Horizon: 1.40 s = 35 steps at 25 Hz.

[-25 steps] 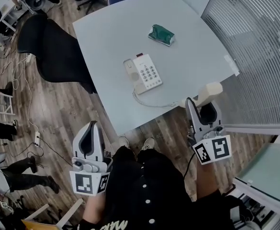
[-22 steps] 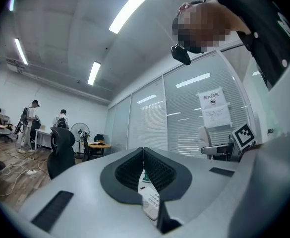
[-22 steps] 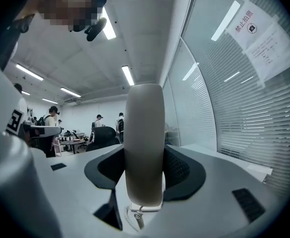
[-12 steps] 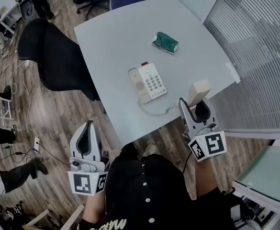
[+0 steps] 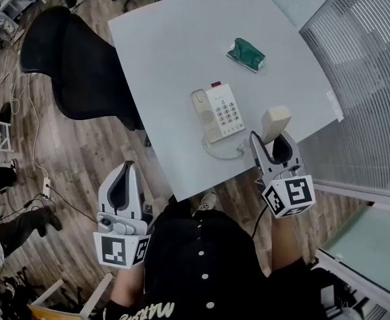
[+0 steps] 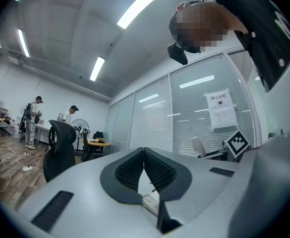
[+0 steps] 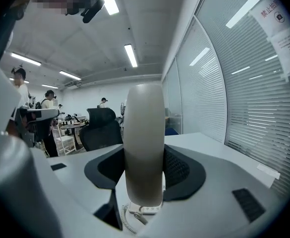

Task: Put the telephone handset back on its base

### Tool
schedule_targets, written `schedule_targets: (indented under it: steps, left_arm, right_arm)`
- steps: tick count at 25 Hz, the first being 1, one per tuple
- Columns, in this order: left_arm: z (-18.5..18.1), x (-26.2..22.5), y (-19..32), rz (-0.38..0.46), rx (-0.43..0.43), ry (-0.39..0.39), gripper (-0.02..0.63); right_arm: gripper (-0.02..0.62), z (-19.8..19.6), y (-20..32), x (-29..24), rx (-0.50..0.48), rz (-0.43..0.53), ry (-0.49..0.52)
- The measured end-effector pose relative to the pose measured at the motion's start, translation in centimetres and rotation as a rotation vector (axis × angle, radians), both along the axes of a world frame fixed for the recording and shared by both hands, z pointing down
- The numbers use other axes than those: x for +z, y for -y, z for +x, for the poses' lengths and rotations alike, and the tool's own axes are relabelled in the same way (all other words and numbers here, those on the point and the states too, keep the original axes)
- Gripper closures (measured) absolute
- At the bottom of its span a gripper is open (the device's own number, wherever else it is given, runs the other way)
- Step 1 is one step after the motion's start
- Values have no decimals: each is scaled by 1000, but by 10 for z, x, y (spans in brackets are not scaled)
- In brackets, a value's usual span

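Note:
The beige telephone base (image 5: 219,112) with its keypad lies on the white table (image 5: 175,39), and its coiled cord (image 5: 221,153) trails toward the near edge. My right gripper (image 5: 273,142) is shut on the beige handset (image 5: 275,121), which it holds over the table's near right corner, right of the base. In the right gripper view the handset (image 7: 144,143) stands upright between the jaws of my right gripper (image 7: 144,155), with the base (image 7: 145,210) and cord (image 7: 125,222) below. My left gripper (image 5: 126,173) hangs over the floor left of the table, shut and empty; its jaws meet in my left gripper (image 6: 144,151).
A green packet (image 5: 246,52) lies on the far right of the table. A black office chair (image 5: 75,62) stands at the table's left side. Glass walls with blinds (image 5: 368,79) run along the right. Cables (image 5: 35,125) lie on the wooden floor.
My right gripper has carried the handset in over the table corner, closer to the base. The left gripper has come forward a little toward the table edge.

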<state>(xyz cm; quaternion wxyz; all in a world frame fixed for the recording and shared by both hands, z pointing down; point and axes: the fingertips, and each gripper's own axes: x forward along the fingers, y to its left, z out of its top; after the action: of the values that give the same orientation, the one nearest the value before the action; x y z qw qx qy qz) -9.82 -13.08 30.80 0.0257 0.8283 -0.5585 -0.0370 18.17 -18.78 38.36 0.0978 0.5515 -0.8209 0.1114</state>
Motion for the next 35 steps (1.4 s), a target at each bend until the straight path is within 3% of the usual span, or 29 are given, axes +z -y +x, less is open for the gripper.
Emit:
schedule_targets:
  steps: [21,35]
  left_arm:
    - [-18,56,22,-150,13,-47,591]
    - [-41,85,31,-227,-29,-64,589]
  right_arm:
    - [365,-60,52,139,-102,-349,-79]
    - [365,-76,81,202,-100,-486,-89]
